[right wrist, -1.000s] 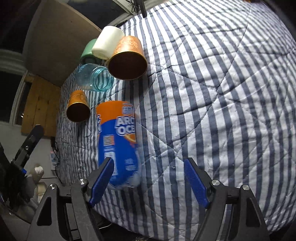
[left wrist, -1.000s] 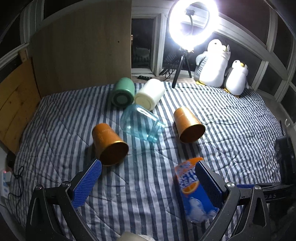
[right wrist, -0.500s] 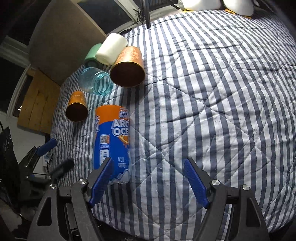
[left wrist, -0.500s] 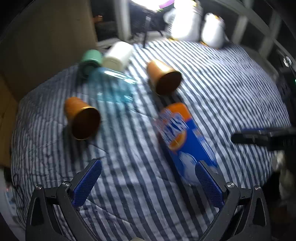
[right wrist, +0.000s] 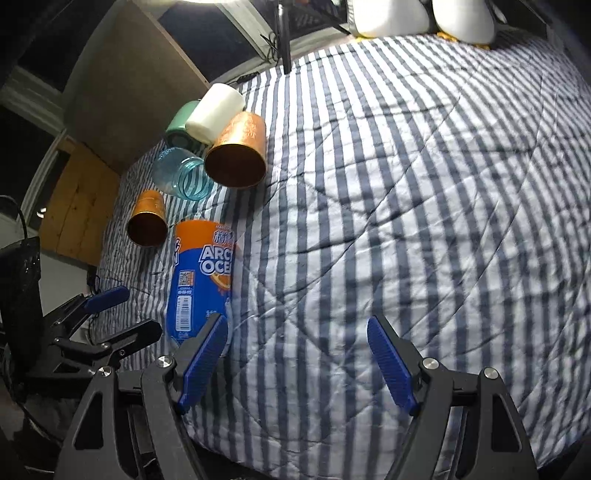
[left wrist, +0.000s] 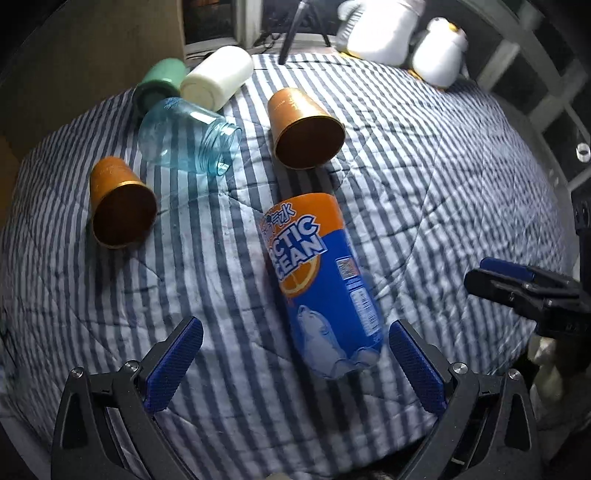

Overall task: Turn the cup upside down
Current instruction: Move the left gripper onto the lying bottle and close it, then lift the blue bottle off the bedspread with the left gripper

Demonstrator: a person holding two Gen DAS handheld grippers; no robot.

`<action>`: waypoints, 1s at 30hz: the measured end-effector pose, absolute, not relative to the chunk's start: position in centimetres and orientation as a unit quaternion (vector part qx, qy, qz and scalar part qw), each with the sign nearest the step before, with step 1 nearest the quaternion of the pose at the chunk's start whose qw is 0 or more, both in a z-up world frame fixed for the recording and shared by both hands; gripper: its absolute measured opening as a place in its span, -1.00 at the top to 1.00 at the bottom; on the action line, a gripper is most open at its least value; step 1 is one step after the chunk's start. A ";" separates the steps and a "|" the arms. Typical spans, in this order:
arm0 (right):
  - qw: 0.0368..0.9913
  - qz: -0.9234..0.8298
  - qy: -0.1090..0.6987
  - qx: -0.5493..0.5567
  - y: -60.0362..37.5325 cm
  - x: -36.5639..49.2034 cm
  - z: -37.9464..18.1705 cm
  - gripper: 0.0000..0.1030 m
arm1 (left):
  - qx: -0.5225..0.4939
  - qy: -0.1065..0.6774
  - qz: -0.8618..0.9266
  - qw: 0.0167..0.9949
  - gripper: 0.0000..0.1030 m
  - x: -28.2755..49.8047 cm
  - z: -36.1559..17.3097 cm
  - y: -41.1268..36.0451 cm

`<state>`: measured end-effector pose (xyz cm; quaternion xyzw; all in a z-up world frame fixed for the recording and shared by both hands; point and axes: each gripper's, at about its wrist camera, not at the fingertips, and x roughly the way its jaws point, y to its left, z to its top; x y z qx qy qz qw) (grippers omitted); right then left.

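A tall blue and orange "Arctic Ocean" cup [left wrist: 321,280] lies on its side on the striped quilt [left wrist: 424,177]. Its near end sits between the fingers of my open left gripper [left wrist: 293,365], closer to the right finger [left wrist: 413,365], with no visible contact. In the right wrist view the same cup [right wrist: 201,280] lies just beyond the left finger [right wrist: 203,363] of my open right gripper [right wrist: 297,365], which holds nothing. Two orange metal cups [left wrist: 303,129] [left wrist: 118,206] lie on their sides with mouths toward me.
A clear blue glass jar [left wrist: 188,140], a green cup [left wrist: 162,81] and a white cup [left wrist: 218,79] lie tipped at the back left. Plush penguins [left wrist: 388,26] and a tripod leg [right wrist: 284,44] stand behind the bed. A wooden board [right wrist: 77,206] stands at the left.
My left gripper has swung over the bed and tilted down, so the Arctic Ocean cup now lies between its fingers. The right gripper has pulled back a little. Both stay open.
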<state>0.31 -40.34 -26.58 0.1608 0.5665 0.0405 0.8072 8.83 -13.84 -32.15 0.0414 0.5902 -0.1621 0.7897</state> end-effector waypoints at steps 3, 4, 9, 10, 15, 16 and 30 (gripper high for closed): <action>0.821 0.079 0.561 0.073 -39.6 1.1 -25.2 -0.45 | 0.013 0.586 -0.148 0.797 -0.98 8.4 -32.1 -13.8; 0.824 0.089 0.558 0.044 -39.3 1.3 -24.9 -0.45 | 0.005 0.586 -0.144 0.797 -0.98 8.2 -32.2 -13.7; 0.825 0.121 0.549 -0.058 -38.1 2.9 -23.0 -0.45 | -0.041 0.597 -0.111 0.793 -0.97 6.8 -33.4 -13.1; 0.826 0.125 0.545 -0.072 -37.9 3.1 -22.8 -0.45 | -0.049 0.596 -0.103 0.795 -0.97 6.5 -33.6 -13.1; 0.819 0.147 0.544 -0.105 -37.4 3.6 -22.5 -0.45 | -0.052 0.581 -0.053 0.811 -0.98 5.1 -34.1 -14.1; 0.817 0.150 0.546 -0.105 -37.4 3.7 -22.5 -0.45 | -0.061 0.577 -0.043 0.814 -0.98 4.9 -34.3 -14.3; 0.801 0.153 0.572 -0.089 -39.2 3.8 -24.6 -0.45 | -0.077 0.538 0.022 0.839 -0.99 5.3 -39.4 -16.1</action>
